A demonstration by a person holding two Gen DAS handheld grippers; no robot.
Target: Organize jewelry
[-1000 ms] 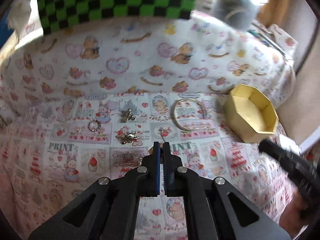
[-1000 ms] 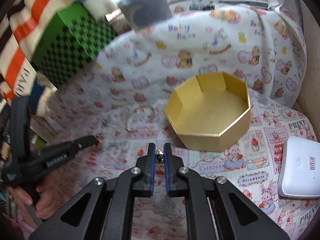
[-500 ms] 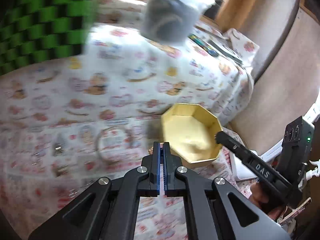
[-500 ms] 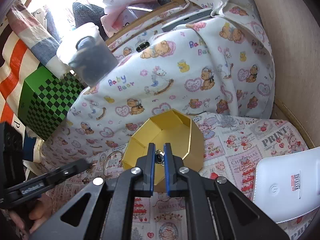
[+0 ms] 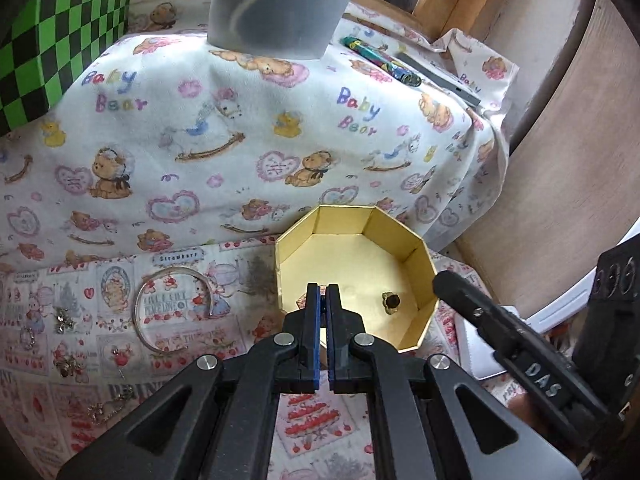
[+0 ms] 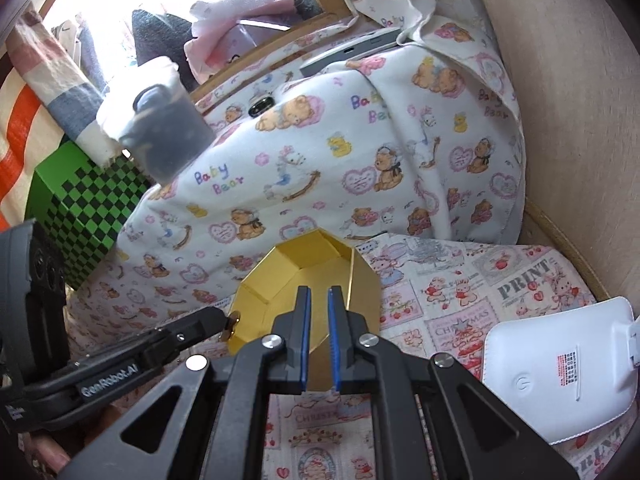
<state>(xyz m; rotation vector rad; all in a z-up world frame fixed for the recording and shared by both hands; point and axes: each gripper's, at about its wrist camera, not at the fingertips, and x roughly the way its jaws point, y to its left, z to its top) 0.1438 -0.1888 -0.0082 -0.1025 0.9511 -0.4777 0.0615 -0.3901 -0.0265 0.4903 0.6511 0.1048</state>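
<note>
Jewelry spread on patterned cloth. Yellow octagonal box (image 5: 400, 236) sits at centre, one small dark-stoned ring (image 5: 391, 301) on its floor. Left gripper (image 5: 322, 294) hovers at the box's 7 o'clock rim, clamped on a small gold piece (image 6: 231, 323). Right gripper (image 6: 318, 300) over the box, parted, nothing between. Silver bangle (image 5: 172, 307) lies at the box's 9 o'clock; smaller trinkets (image 5: 64, 320) beyond it.

A printed cloth (image 5: 180, 344) covers the tabletop. On it lie a yellow octagonal box (image 5: 420, 320), a silver bangle (image 5: 138, 312) beside it, small trinkets (image 5: 64, 320) farther left, and a white device (image 6: 560, 368).
</note>
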